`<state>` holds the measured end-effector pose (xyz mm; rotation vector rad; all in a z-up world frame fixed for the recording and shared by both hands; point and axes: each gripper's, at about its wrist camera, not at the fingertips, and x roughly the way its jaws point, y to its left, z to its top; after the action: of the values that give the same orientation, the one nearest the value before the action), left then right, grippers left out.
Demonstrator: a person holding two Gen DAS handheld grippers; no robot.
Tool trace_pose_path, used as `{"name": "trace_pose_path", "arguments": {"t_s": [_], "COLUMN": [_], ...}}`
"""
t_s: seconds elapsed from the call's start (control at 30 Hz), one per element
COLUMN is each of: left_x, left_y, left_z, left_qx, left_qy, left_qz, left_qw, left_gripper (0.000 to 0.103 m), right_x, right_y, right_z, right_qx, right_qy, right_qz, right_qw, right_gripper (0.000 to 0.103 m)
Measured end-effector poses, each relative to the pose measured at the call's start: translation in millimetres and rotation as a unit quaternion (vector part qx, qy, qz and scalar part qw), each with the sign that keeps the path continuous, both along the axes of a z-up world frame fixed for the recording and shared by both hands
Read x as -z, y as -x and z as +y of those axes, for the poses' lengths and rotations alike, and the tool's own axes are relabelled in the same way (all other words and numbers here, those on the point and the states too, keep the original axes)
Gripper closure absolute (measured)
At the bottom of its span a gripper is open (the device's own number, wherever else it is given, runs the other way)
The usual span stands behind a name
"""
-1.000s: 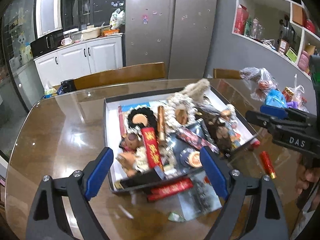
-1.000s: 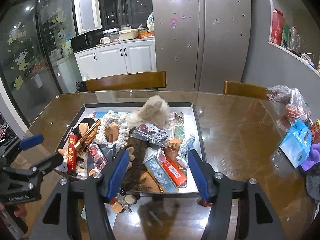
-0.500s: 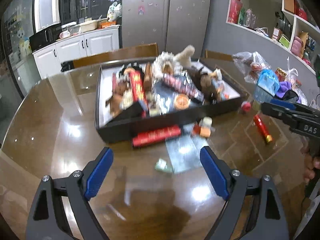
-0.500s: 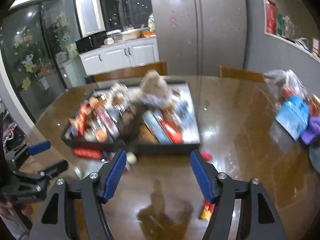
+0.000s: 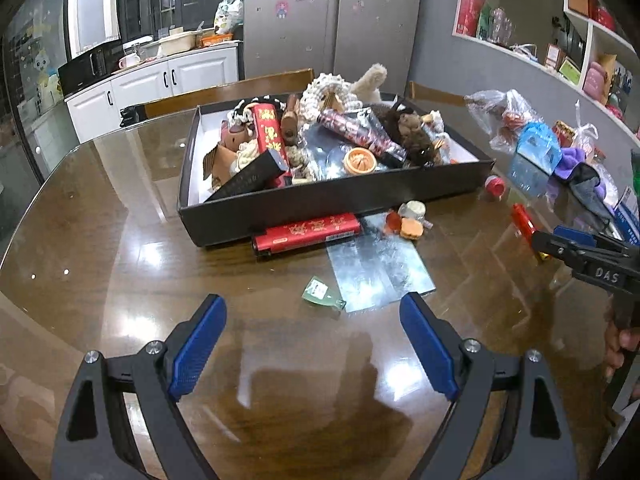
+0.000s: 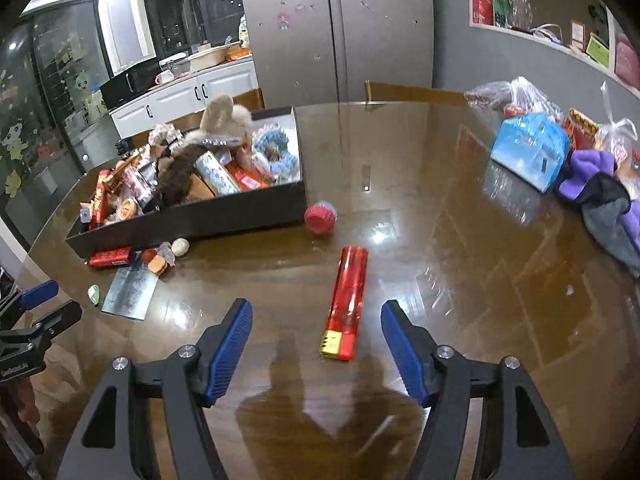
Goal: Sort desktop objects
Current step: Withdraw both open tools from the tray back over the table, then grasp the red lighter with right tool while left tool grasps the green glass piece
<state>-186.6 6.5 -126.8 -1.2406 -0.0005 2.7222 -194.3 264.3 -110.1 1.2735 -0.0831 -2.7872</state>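
Clutter fills one black tray (image 5: 320,204) standing toward the far left part of the glossy brown table (image 5: 120,264), heaped with plush toys, wrapped packets and a red box, too tangled to count. Along the tray's near wall, on the bare tabletop, I count one flat red box (image 5: 306,233) touching that wall, one small green packet (image 5: 320,292), one silver foil sheet (image 5: 378,266) and a little cluster of round orange and white trinkets (image 5: 408,220). Off the tray's right corner sits one red ribbed ball (image 6: 320,217), and nearer the front edge lies one red foil tube with a gold end (image 6: 347,302), apart from everything else. Toward the table's right edge are one blue plastic pouch (image 6: 528,152), one purple and grey cloth (image 6: 600,188) and two clear bags of snacks. Two claws are in play: the left gripper (image 5: 312,344) hangs wide over bare wood just short of the green packet, gripping nothing; the right gripper (image 6: 316,344) also stands wide, its two blue pads either side of the tube's gold end without touching it.
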Motion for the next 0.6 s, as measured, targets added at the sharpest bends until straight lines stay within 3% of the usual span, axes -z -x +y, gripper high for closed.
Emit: {"name": "trace_pose_path", "arguments": {"t_s": [0.17,0.47,0.6], "left_x": [4.5,16.0,18.8], "left_y": [4.5,18.5,24.0], "left_z": [1.3,-1.8,4.5], "left_qx": [0.000,0.007,0.012], "left_qy": [0.006,-0.015,0.001], "left_qz": [-0.003,-0.034,-0.039], "left_qw": [1.0000,0.9993,0.9991], "left_gripper": [0.013,0.014,0.013], "right_x": [15.7,21.1,20.7], "right_y": [9.7,12.3,13.7], "right_z": [-13.3,-17.1,-17.8], "right_qx": [0.000,0.011,0.015], "right_qy": [-0.040,-0.041,-0.043], "right_qz": [-0.019,-0.022,-0.021], "right_qw": [0.999,0.999,0.999], "right_gripper": [0.034,0.034,0.034]}}
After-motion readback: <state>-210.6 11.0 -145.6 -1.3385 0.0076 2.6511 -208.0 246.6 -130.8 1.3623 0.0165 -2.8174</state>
